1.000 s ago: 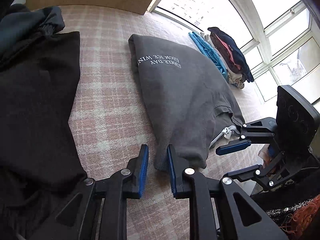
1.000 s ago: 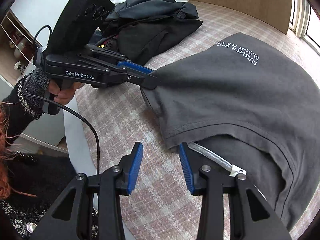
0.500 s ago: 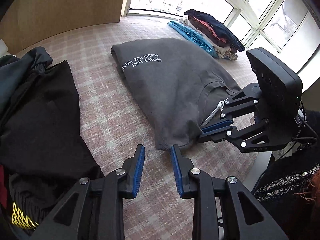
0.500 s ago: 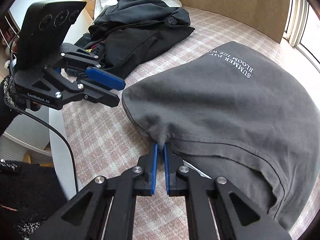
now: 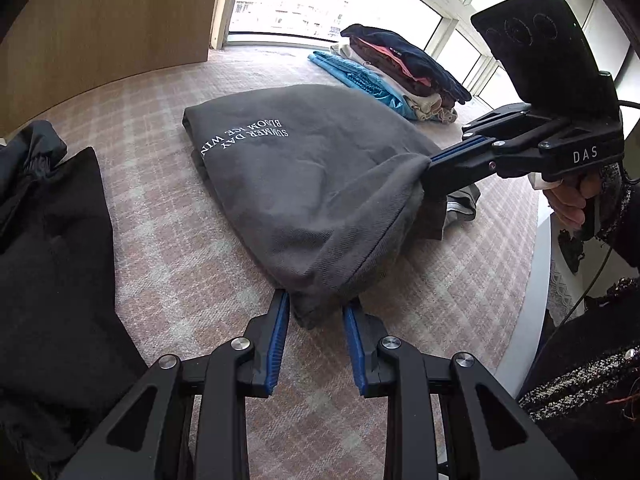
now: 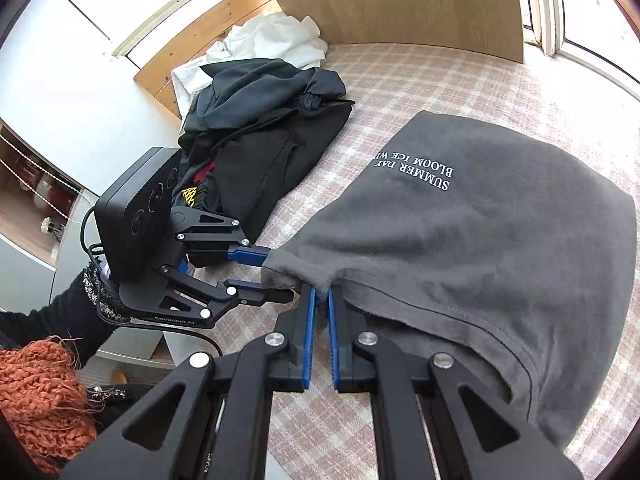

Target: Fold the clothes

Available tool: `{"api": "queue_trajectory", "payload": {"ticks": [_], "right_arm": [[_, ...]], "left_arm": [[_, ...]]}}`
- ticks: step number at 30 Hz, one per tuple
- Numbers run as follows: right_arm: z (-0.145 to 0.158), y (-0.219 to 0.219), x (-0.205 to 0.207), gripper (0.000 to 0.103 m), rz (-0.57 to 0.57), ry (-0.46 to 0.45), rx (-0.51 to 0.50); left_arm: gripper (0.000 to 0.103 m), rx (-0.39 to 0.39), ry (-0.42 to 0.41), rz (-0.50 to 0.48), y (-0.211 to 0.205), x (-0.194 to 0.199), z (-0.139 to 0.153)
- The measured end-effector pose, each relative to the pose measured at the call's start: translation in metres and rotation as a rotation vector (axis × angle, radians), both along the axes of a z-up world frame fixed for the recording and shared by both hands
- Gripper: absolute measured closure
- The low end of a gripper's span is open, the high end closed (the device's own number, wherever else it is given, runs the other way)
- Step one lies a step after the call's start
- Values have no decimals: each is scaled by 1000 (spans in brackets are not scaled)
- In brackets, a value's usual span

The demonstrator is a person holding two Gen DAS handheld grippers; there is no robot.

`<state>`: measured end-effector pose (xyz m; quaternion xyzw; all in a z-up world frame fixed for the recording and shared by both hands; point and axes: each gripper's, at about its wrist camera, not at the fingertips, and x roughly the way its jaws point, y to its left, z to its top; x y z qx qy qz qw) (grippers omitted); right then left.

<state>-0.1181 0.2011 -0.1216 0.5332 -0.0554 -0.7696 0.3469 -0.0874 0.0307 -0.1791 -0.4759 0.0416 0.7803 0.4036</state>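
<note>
Covering the widest area, a pink plaid bed surface (image 5: 168,240) runs from a wooden panel (image 5: 100,20) at the far side to a white edge (image 5: 532,300) on the near right. Grey sweatshirt (image 5: 312,184) lies folded at mid-bed, white lettering toward the far end, its near hem raised off the surface. Bare plaid shows on both sides of it and along the near edge. Black garment pile (image 6: 260,128) sits along the left side of the bed, a strip of bare plaid between it and the sweatshirt; a white cloth (image 6: 272,40) lies behind it against the panel. Stack of folded clothes (image 5: 400,72) sits by the window, well apart from the sweatshirt.

Right claw (image 6: 319,300): clenched on the sweatshirt's near hem, fabric pinched between the blue pads and lifted. Left claw (image 5: 316,312): near corner of the hem sits between its blue pads (image 5: 280,336), which are parted; whether they press the cloth, cannot tell. A hand (image 5: 568,200) grips the right handle.
</note>
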Motion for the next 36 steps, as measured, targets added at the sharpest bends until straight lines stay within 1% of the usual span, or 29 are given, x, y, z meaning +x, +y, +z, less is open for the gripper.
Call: {"api": "queue_trajectory", "payload": {"ticks": [5, 8, 11, 12, 13, 16, 19, 22, 24, 25, 28, 31, 32, 34, 36], "right_arm": [[0, -2, -1, 96, -10, -1, 2], [3, -1, -4, 96, -17, 3, -1], [3, 0, -7, 96, -23, 1, -5], [3, 1, -8, 96, -20, -3, -8], [2, 0, -8, 96, -13, -7, -7], [0, -1, -10, 96, 8, -19, -2], [-2, -1, -12, 96, 37, -24, -5], [-5, 0, -13, 96, 62, -25, -2], [-5, 2, -14, 96, 73, -23, -3], [-5, 3, -14, 96, 77, -23, -8], [-5, 6, -16, 96, 86, -25, -23], [-2, 9, -18, 96, 87, -28, -43], [-1, 10, -18, 96, 87, -29, -51], [4, 11, -18, 96, 89, -25, -64], [11, 10, -17, 96, 95, -12, -70]], "left_arm": [[78, -13, -14, 42, -4, 0, -1], [78, 20, -17, 49, -8, 16, 12], [78, 52, 20, 33, 4, 38, 25], [78, 49, 39, 34, 11, 41, 25], [77, 40, 60, 38, 20, 42, 23], [77, -2, 111, 56, 45, 36, 13], [77, -85, 169, 79, 59, 28, 3], [77, -142, 173, 101, 64, 22, -8], [77, -155, 179, 107, 66, 22, -12], [79, -151, 177, 117, 64, 21, -13], [97, -136, 163, 140, 59, 16, -14], [99, -82, 127, 158, 51, 11, -11], [99, -50, 110, 165, 47, 10, -8], [99, 37, 84, 178, 39, 10, 2], [99, 117, 65, 174, 33, 11, 12]]}}
